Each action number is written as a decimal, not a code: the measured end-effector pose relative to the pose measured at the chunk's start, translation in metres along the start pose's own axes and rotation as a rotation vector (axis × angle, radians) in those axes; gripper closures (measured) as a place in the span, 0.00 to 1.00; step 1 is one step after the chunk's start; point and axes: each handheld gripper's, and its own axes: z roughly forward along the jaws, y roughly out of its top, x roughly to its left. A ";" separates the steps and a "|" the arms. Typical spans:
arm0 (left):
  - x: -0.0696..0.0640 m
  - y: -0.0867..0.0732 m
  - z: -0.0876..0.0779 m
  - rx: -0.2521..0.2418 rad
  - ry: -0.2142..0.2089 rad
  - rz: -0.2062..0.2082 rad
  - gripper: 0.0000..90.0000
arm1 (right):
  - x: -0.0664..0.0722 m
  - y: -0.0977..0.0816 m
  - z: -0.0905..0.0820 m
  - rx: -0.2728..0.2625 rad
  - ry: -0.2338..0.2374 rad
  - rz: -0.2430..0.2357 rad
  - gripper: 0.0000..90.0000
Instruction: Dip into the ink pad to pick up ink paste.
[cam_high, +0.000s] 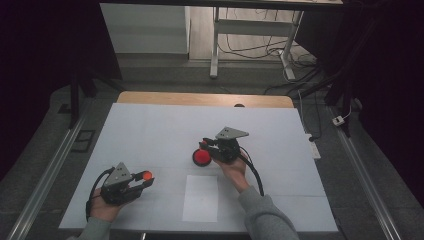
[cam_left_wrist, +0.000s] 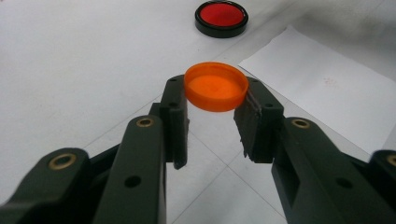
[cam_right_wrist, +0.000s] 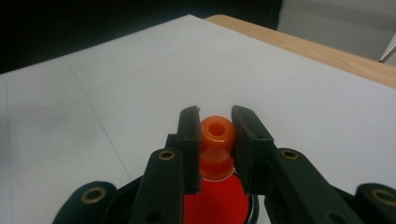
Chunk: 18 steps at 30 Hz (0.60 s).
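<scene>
Now we see our left claw (cam_left_wrist: 215, 109) clamped on an orange cap (cam_left_wrist: 216, 87), held just above the white bench (cam_high: 150, 130) near its front left corner. Our right claw (cam_right_wrist: 215, 149) is shut on the orange neck (cam_right_wrist: 216, 135) of a red bottle (cam_high: 202, 157), mid-bench. A white sheet of paper (cam_high: 200, 198) lies between both hands, nearer the right one.
</scene>
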 end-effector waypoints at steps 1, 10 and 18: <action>0.000 0.000 0.000 0.000 0.000 0.000 0.73 | -0.001 -0.001 0.002 0.008 -0.003 -0.002 0.82; 0.000 -0.001 0.002 0.007 -0.005 0.001 0.73 | -0.003 -0.009 0.015 0.049 -0.007 -0.003 0.82; 0.001 -0.001 0.002 0.008 -0.007 -0.004 0.73 | -0.001 -0.010 0.019 0.082 -0.017 -0.030 0.82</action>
